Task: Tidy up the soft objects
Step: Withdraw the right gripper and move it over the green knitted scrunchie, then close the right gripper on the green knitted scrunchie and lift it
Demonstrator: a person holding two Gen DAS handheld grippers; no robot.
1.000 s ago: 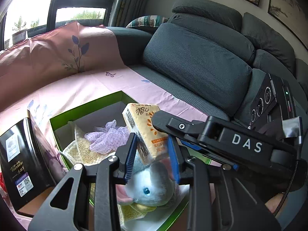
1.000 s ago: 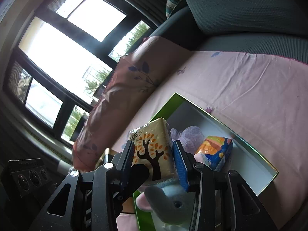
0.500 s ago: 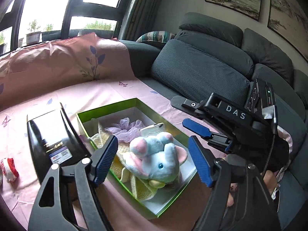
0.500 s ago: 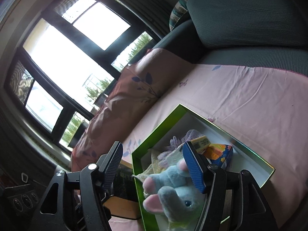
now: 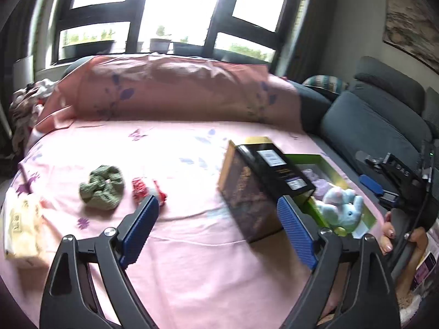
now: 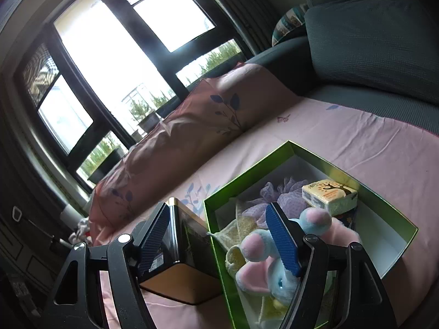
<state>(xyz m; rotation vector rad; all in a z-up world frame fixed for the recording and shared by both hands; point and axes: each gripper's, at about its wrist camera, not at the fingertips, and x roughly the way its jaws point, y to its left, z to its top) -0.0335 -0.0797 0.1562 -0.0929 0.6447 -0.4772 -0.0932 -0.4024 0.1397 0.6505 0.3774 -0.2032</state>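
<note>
My left gripper (image 5: pixel 216 211) hangs over the pink sheet, its jaws opening and nothing between them. Ahead of it lie a green knitted scrunchie (image 5: pixel 101 190), a small red soft item (image 5: pixel 145 192) and a pale tissue pack (image 5: pixel 22 227) at the far left. My right gripper (image 6: pixel 216 219) hovers at the near left corner of the green box (image 6: pixel 247 170), its jaws opening around nothing. Inside the box are a blue and pink plush (image 6: pixel 255 246), an orange-printed tissue pack (image 6: pixel 329 194), a purple mesh puff (image 6: pixel 288 192) and a yellow knit cloth (image 6: pixel 236 230).
A black tin box (image 6: pixel 186 246) stands against the green box's left side. A pink pillow (image 5: pixel 178 90) lines the far edge under the window. Grey sofa cushions (image 6: pixel 370 41) rise behind the box. A person's hand (image 5: pixel 389 235) grips the right tool.
The right gripper let go of the tissue pack, which now lies in the box. The left gripper released the plush, opened wide and swung left to face the scrunchie.
</note>
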